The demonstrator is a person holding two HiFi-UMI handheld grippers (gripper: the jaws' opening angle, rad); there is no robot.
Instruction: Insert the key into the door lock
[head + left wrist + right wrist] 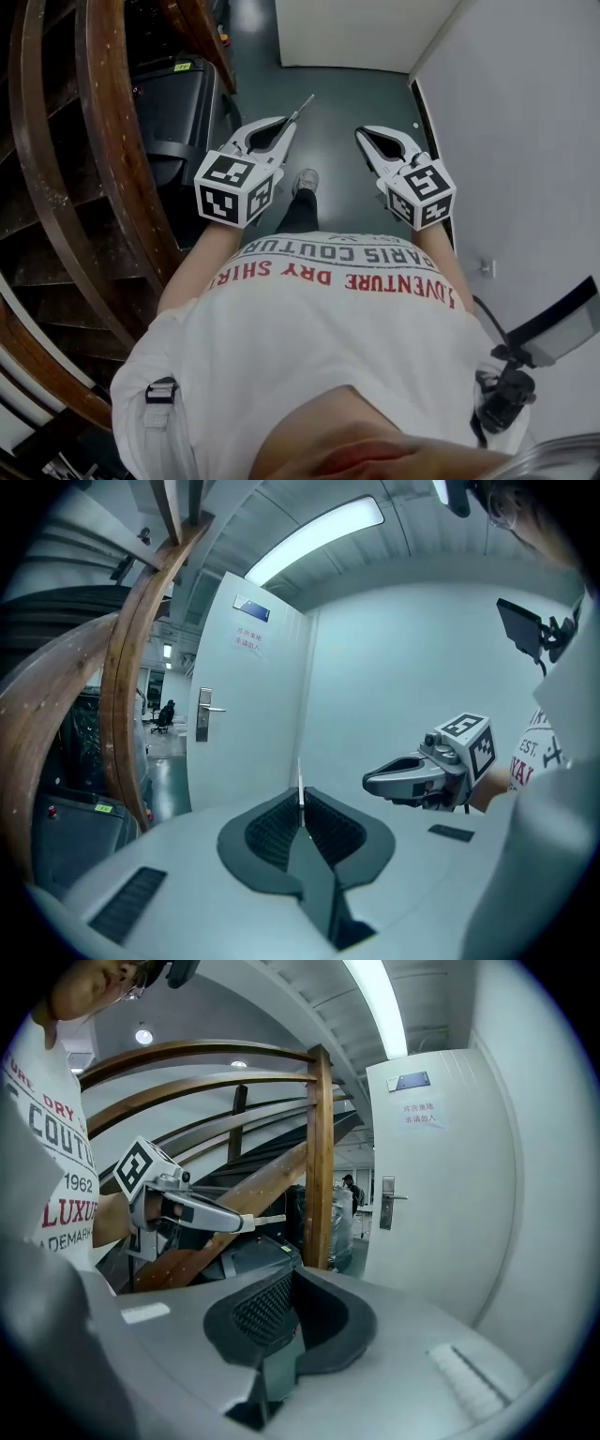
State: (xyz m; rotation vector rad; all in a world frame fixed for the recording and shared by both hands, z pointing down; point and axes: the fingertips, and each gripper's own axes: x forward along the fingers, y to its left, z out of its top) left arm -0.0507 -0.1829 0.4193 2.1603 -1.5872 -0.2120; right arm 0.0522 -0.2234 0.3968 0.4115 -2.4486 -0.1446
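My left gripper (285, 125) is shut on a thin metal key (302, 107) whose blade sticks out past the tips. In the left gripper view the key (300, 785) stands upright between the pads, pointing toward a white door (246, 714). The door's lock plate with a lever handle (204, 713) lies far ahead, left of the key. My right gripper (365, 137) is shut with nothing in it, level with the left one. The right gripper view shows the same door (441, 1213) and lock plate (387, 1202), and the left gripper (187, 1209) with the key (268, 1219).
A curved wooden stair rail (112, 169) and post (319, 1157) stand close on the left. Below the stairs sits a dark machine (178, 108). A white wall (525, 141) runs along the right. The floor (328, 94) ahead is dark grey.
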